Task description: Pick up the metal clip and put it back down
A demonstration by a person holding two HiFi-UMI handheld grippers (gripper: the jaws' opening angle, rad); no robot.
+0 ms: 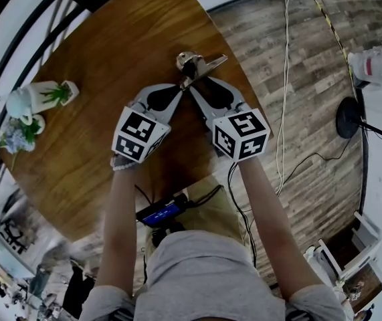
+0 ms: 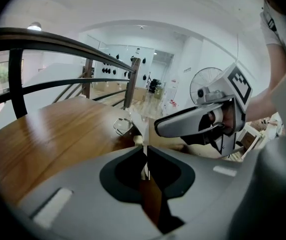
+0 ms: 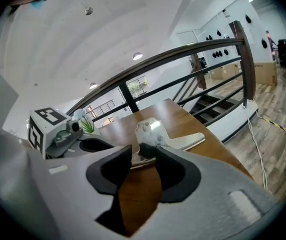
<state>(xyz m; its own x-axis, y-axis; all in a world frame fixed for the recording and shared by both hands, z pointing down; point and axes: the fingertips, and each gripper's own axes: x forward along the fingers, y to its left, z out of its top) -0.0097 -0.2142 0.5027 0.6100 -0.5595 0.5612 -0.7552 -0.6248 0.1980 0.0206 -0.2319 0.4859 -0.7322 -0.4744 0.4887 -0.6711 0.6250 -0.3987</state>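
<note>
Head view: my left gripper [image 1: 181, 85] and right gripper [image 1: 195, 87] meet tip to tip at the shiny silver metal clip [image 1: 199, 63], just ahead of both over the round brown wooden table [image 1: 97, 65]. I cannot tell whether it touches the wood.

Left gripper view: my jaws stand a sliver apart, with the clip's thin edge in the slit.

Right gripper view: my jaws are clamped across the clip's flat plate.
</note>
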